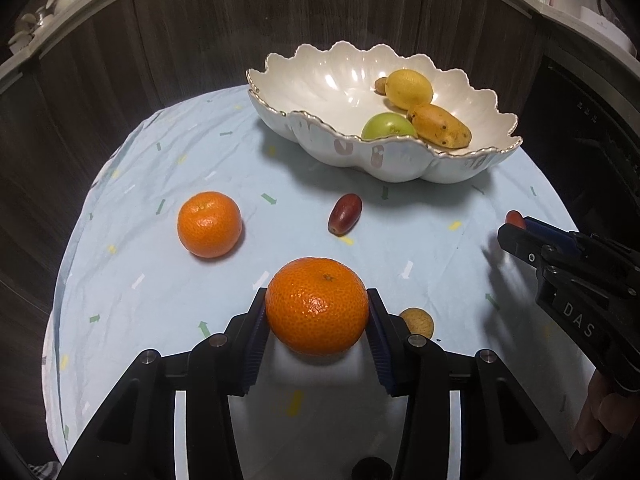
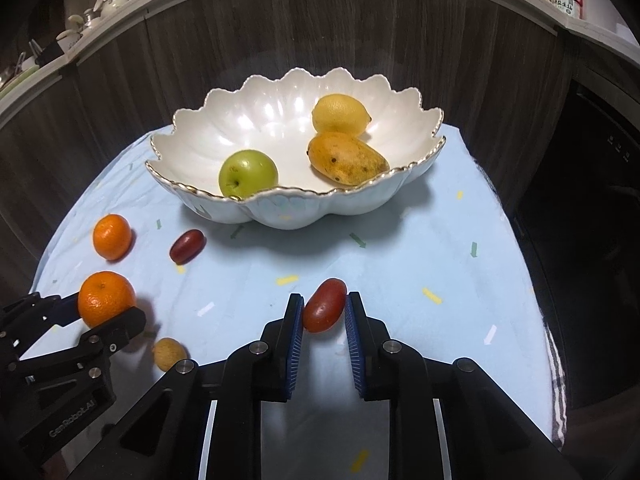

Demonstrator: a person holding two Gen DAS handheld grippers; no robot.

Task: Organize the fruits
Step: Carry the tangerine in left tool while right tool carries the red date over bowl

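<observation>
My left gripper (image 1: 317, 308) is shut on a large orange (image 1: 317, 306), held just above the cloth; it also shows in the right wrist view (image 2: 106, 298). My right gripper (image 2: 324, 310) is shut on a red oblong fruit (image 2: 325, 311), seen at the right edge in the left view (image 1: 515, 219). A white scalloped bowl (image 2: 288, 210) at the back holds a green apple (image 2: 248, 173), a mango (image 2: 347, 158) and a lemon (image 2: 340, 114). A second orange (image 1: 209, 224), a dark red oblong fruit (image 1: 345, 214) and a small tan fruit (image 1: 418, 322) lie on the cloth.
The round table carries a light blue patterned cloth (image 2: 440, 248). Dark wood panels stand behind it, with a shelf of bottles and dishes above. A dark appliance (image 2: 600, 240) stands to the right.
</observation>
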